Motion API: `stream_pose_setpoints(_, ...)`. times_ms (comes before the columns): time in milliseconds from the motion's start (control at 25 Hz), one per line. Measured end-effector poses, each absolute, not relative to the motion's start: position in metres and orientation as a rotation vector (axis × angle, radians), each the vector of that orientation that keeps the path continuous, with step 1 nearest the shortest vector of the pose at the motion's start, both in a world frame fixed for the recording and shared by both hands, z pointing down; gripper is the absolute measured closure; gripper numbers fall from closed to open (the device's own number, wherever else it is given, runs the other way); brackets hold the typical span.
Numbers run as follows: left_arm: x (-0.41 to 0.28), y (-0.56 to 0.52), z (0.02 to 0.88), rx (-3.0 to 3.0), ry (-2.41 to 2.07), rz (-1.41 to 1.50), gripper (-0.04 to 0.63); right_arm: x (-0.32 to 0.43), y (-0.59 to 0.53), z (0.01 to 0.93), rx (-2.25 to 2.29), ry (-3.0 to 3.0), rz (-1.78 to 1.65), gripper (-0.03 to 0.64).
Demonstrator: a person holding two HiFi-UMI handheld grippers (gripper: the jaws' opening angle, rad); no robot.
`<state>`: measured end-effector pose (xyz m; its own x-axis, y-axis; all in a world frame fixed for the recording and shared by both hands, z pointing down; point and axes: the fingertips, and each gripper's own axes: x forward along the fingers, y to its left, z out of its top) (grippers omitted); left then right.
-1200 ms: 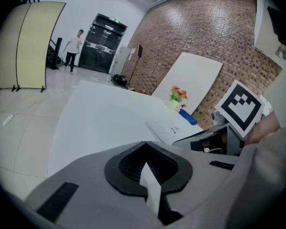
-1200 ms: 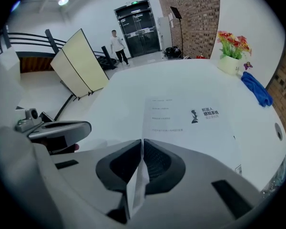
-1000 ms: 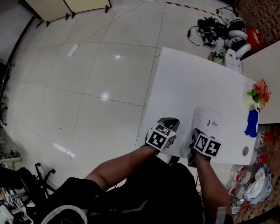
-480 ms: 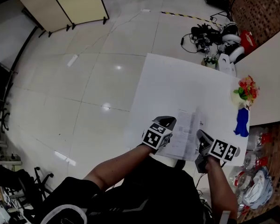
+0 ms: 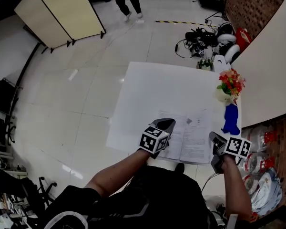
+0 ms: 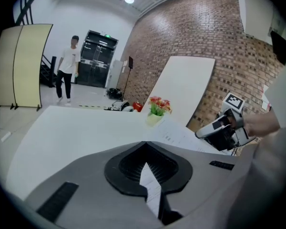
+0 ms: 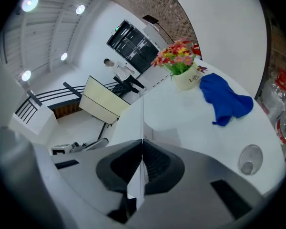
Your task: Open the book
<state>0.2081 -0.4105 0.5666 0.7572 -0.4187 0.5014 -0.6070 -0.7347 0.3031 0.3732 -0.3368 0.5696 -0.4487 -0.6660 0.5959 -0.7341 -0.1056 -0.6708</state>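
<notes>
Claws: left claw (image 5: 165,124) is pinched tight on a left-hand leaf, right claw (image 5: 215,142) pinched tight on the right-hand edge; a white sheet shows between each pair of jaws.
Book: the book (image 5: 190,136) lies spread flat at the near edge of the surface (image 5: 152,87). A second ago it lay closed, cover up, with both claws close together.
Meaning: the opening looks essentially done, and only letting go seems left.
Beyond: blue cloth (image 5: 230,119) and flowers (image 5: 229,84) at far right, well apart from the claws.
</notes>
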Motion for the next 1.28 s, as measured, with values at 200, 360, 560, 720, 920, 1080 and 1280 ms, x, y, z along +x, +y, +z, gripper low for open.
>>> stream_pose_setpoints(200, 0.244, -0.387, 0.57, 2.489, -0.784, 0.597, 0.594, 0.423, -0.321, 0.614, 1.562, -1.991, 1.706, 0.609)
stream_pose_setpoints(360, 0.266, -0.367, 0.588, 2.433, -0.784, 0.647, 0.594, 0.445, -0.313, 0.651, 1.502, -1.929, 1.769, 0.609)
stream_pose_setpoints(560, 0.273, -0.355, 0.601, 2.412, -0.802, 0.7, 0.594, 0.452, -0.316, 0.673, 1.443, -1.881, 1.689, 0.607)
stream_pose_setpoints(720, 0.267, -0.349, 0.615, 2.387, -0.813, 0.739, 0.594, 0.453, -0.316, 0.687, 1.434, -1.83, 1.634, 0.607)
stream_pose_setpoints(920, 0.26, -0.348, 0.621, 2.389, -0.773, 0.754, 0.594, 0.456, -0.315, 0.699, 1.491, -1.723, 1.454, 0.606)
stream_pose_setpoints(1080, 0.25, -0.35, 0.622, 2.395, -0.743, 0.767, 0.594, 0.465, -0.313, 0.703, 1.572, -1.621, 1.313, 0.606)
stream_pose_setpoints(1280, 0.246, -0.353, 0.626, 2.398, -0.708, 0.764, 0.594, 0.45, -0.324, 0.682, 1.604, -1.639, 1.19, 0.606)
